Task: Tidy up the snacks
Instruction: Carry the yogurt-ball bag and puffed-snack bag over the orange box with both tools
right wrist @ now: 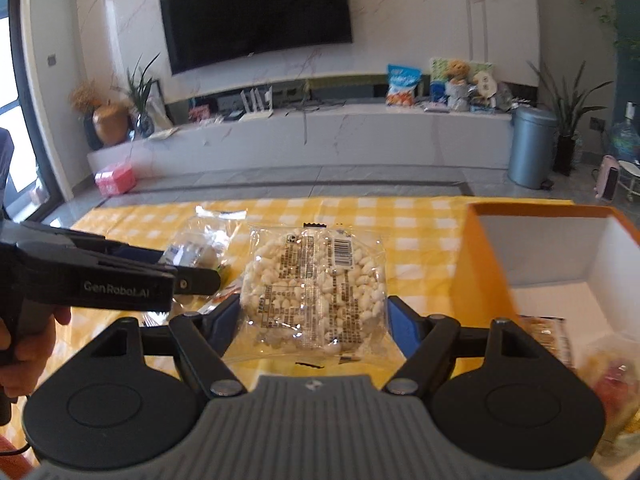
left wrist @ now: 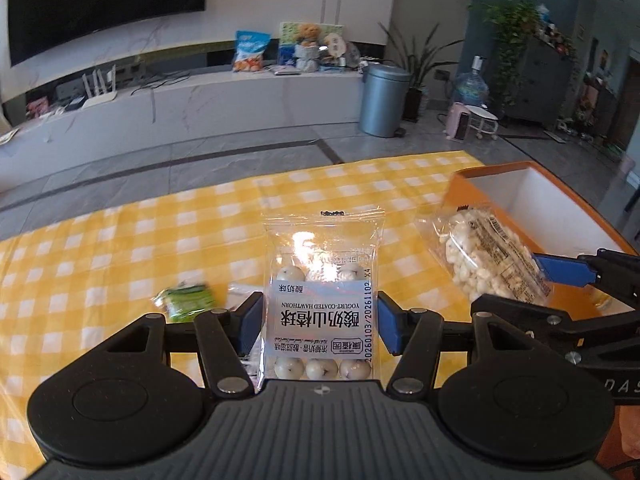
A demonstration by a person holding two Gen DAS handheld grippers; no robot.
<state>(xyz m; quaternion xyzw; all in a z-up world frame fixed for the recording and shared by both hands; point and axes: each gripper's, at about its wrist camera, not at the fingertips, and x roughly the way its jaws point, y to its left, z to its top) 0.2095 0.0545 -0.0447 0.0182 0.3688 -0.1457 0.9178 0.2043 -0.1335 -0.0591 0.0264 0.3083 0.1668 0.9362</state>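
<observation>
Left wrist view: left gripper (left wrist: 320, 322) clamps hawthorn pack (left wrist: 322, 300) above the checked cloth (left wrist: 120, 240); box (left wrist: 532, 204) at right. Right wrist view: right gripper (right wrist: 314, 320) grips rice-puff pack (right wrist: 316, 288) beside the box (right wrist: 480, 264).

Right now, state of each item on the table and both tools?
Left tool: shut on hawthorn ball packet, lifted.
Hawthorn ball packet: sealed, held upright off the cloth.
Right tool: shut on rice cracker packet.
Rice cracker packet: sealed, held clear of the cloth.
Orange box: open, a few snacks inside.
Green packet: lying on the checked cloth.
</observation>
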